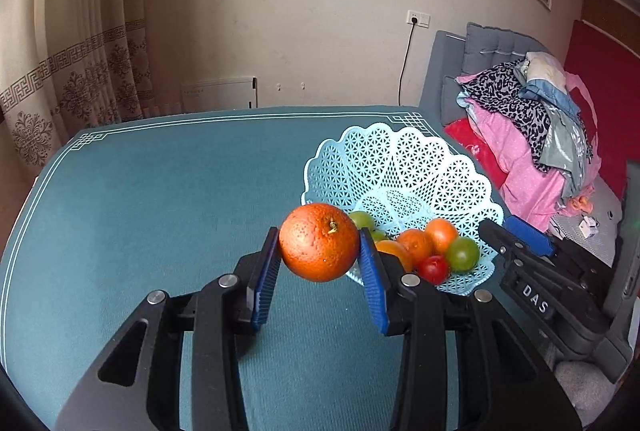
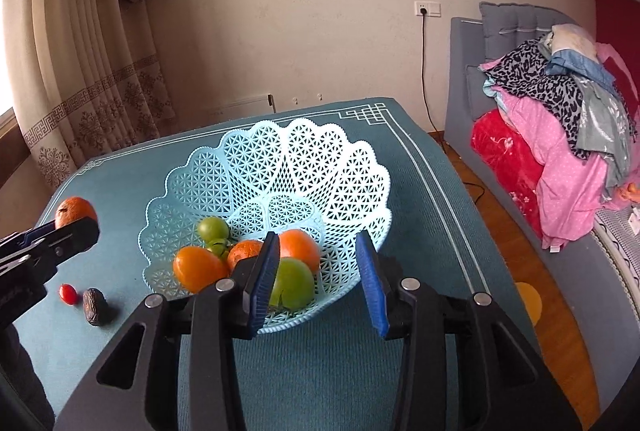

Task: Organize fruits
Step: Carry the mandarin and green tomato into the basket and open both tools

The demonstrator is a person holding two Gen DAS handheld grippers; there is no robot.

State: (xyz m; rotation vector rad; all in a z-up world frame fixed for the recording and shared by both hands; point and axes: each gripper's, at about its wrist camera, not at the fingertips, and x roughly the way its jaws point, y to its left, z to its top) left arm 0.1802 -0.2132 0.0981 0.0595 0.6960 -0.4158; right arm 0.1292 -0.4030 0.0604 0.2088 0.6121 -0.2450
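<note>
My left gripper (image 1: 320, 251) is shut on a large orange (image 1: 319, 242) and holds it above the teal table, just left of the light-blue lattice basket (image 1: 404, 155). The basket (image 2: 304, 151) holds several fruits: oranges (image 2: 198, 273), green fruits (image 2: 294, 283) and a small red one (image 1: 433, 268). My right gripper (image 2: 316, 279) is open and empty over the basket's near rim. In the right wrist view the held orange (image 2: 74, 211) shows at the far left. A small red fruit (image 2: 68, 293) and a dark wrinkled fruit (image 2: 95, 306) lie on the table left of the basket.
The teal tablecloth (image 1: 160, 211) has a white border. A grey sofa with piled clothes (image 2: 560, 135) stands to the right across a strip of wooden floor (image 2: 532, 259). Curtains (image 2: 80, 71) hang at the left, and a wall with a socket lies behind.
</note>
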